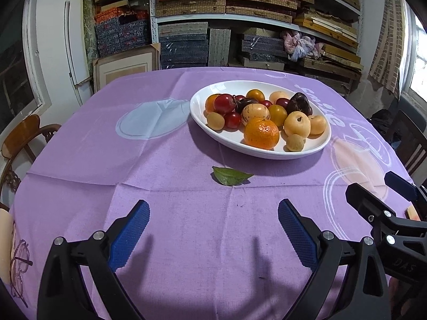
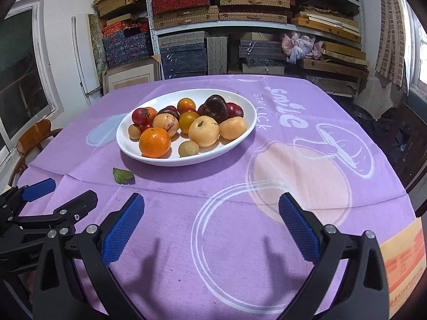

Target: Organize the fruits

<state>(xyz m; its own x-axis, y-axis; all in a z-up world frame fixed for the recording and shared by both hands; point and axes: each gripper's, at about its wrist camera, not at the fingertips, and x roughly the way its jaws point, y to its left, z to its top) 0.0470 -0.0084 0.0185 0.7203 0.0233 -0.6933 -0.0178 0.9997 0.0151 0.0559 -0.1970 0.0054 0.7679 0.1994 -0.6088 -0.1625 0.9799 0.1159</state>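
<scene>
A white oval plate (image 1: pixel 315 148) (image 2: pixel 128 150) on the purple tablecloth holds several fruits: an orange (image 1: pixel 261 133) (image 2: pixel 154 139), yellow apples (image 1: pixel 297 124) (image 2: pixel 204 131), red plums (image 1: pixel 224 103) and a dark purple fruit (image 1: pixel 299 104) (image 2: pixel 215 104). A green leaf (image 1: pixel 230 176) (image 2: pixel 122 175) lies on the cloth in front of the plate. My left gripper (image 1: pixel 213 208) is open and empty, low over the cloth, short of the leaf. My right gripper (image 2: pixel 210 202) is open and empty, beside the left one, short of the plate.
Shelves stacked with boxes (image 1: pixel 240 13) stand behind the table. Wooden chairs sit at the left (image 1: pixel 24 138) and right (image 1: pixel 413 144). An orange-and-cream card (image 2: pixel 403 261) lies at the table's right edge. The right gripper shows in the left wrist view (image 1: pixel 373 194); the left gripper shows in the right wrist view (image 2: pixel 64 194).
</scene>
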